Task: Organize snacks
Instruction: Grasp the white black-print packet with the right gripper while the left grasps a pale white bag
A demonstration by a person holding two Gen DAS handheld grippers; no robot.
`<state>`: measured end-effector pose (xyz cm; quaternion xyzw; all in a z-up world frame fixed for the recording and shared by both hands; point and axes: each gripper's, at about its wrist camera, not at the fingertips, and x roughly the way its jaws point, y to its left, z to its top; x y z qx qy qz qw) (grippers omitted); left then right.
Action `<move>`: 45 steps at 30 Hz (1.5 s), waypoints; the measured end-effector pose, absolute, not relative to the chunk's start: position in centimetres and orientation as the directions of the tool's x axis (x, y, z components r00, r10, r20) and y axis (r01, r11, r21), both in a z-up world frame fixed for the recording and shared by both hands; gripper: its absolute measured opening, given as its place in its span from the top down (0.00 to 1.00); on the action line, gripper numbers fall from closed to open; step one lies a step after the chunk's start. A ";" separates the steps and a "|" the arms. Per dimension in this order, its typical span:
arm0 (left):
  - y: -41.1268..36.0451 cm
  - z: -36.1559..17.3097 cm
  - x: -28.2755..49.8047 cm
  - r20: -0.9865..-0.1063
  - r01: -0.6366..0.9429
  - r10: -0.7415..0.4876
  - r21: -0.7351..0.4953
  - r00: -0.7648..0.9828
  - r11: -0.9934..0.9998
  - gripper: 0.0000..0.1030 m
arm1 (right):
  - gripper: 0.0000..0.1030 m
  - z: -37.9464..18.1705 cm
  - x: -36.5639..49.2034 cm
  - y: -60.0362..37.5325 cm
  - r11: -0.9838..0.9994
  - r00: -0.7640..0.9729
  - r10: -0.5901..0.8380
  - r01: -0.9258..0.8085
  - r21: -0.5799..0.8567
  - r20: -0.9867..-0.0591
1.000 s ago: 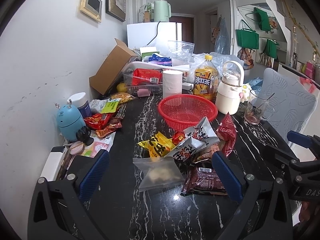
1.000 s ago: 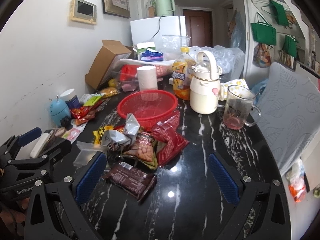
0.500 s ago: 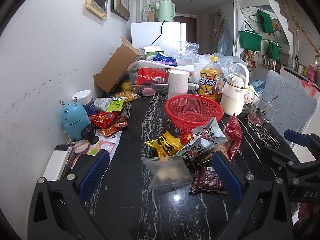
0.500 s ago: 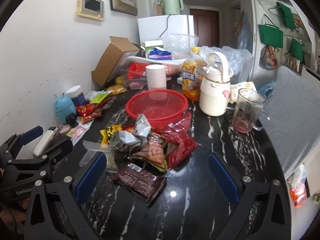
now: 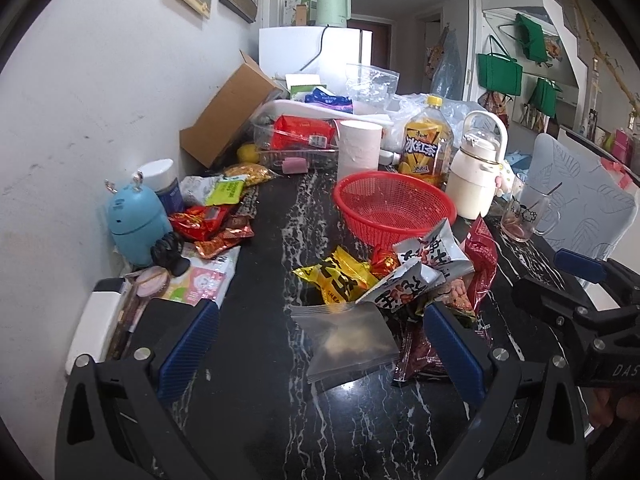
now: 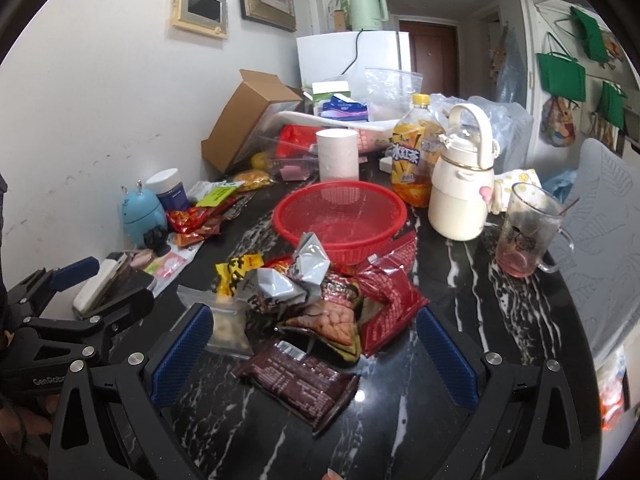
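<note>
Red basket [image 5: 394, 208], one; two grippers agape.

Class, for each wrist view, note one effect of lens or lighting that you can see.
Left wrist view: fisheye bends the white wall and darkens the corners. Right wrist view: a lamp glare spot sits on the glossy black marble table beside the dark brown snack wrapper.

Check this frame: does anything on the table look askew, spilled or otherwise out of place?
Yes. The snack packets lie in a loose, overlapping heap in front of the red basket, which is empty. Behind it, a cardboard box leans tilted against the wall with its flaps open. No spill is visible on the black marble table.
</note>
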<state>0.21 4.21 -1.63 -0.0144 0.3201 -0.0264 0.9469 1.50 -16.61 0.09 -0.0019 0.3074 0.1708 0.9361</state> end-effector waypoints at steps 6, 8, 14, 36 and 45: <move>3.9 -3.2 2.1 -0.654 0.106 -0.164 -0.129 0.738 0.986 0.00 | 0.06 -1.2 3.1 -17.2 0.923 0.716 0.374 -0.353 0.156 -0.590; 3.7 -3.6 2.7 -0.666 0.120 -0.181 -0.137 0.724 0.983 0.00 | 0.15 -1.6 3.6 -17.3 0.911 0.696 0.402 -0.369 0.183 -0.595; 3.6 -3.4 3.7 -0.667 0.139 -0.192 -0.132 0.720 0.981 0.00 | 0.30 -2.1 5.2 -16.7 0.875 0.644 0.470 -0.427 0.225 -0.604; 1.6 -4.2 6.4 -0.653 0.234 -0.178 -0.001 0.736 0.972 0.05 | 0.74 -4.7 11.4 -15.5 0.824 0.549 0.528 -0.515 0.236 -0.648; 0.0 -5.6 7.4 -0.694 0.290 -0.258 -0.074 0.672 0.954 0.16 | 0.75 -3.1 8.8 -18.5 0.818 0.580 0.558 -0.505 0.275 -0.594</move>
